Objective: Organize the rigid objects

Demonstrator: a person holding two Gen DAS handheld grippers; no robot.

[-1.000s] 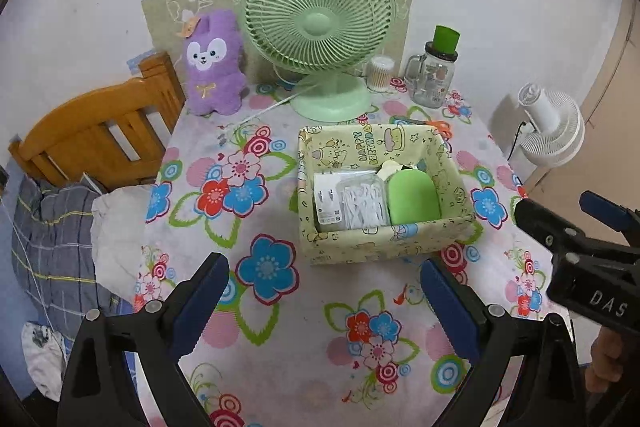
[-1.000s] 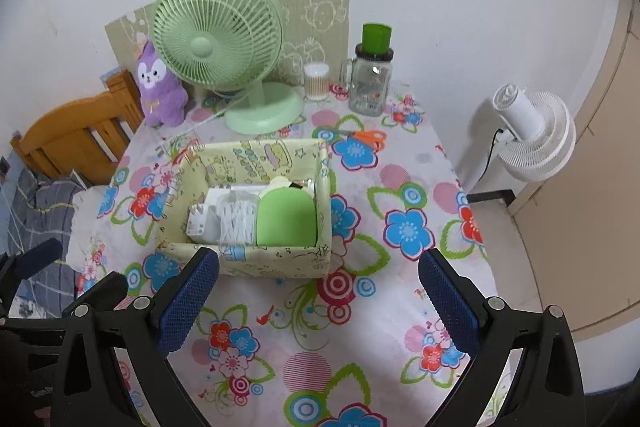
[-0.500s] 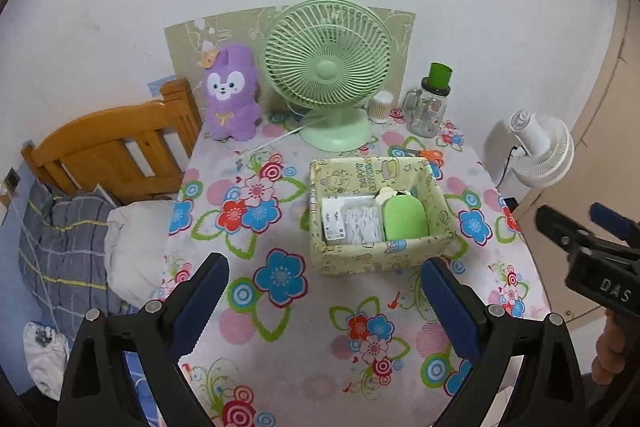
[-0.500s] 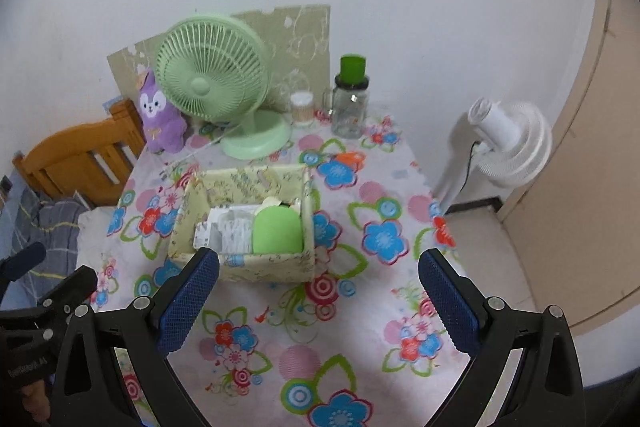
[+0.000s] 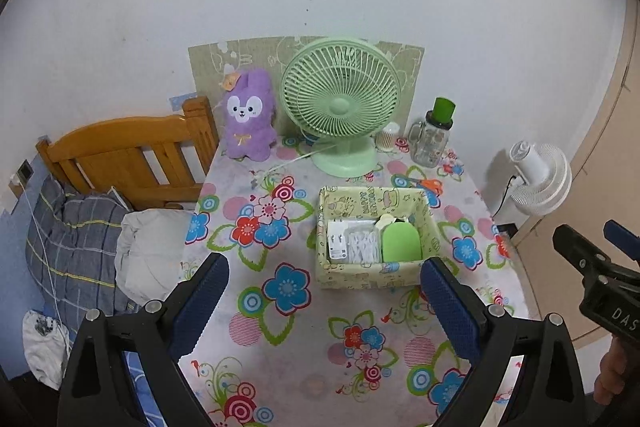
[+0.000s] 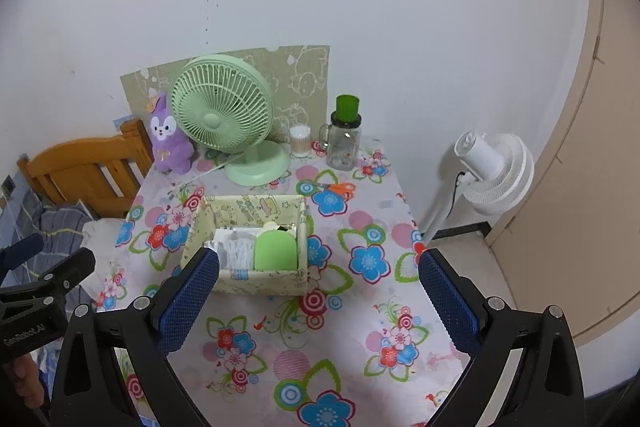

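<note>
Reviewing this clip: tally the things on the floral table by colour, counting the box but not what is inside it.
Green: 1, the desk fan
Purple: 1, the plush rabbit
Orange: 1, the scissors
Pale yellow: 1, the storage box
Clear glass with green lid: 1, the mug jar
White-capped: 1, the cotton swab tub
Total: 6

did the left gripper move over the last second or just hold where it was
Yes. The left gripper pulled back and up from the storage box; in its own view the box and the green fan have shrunk and more wall shows.
</note>
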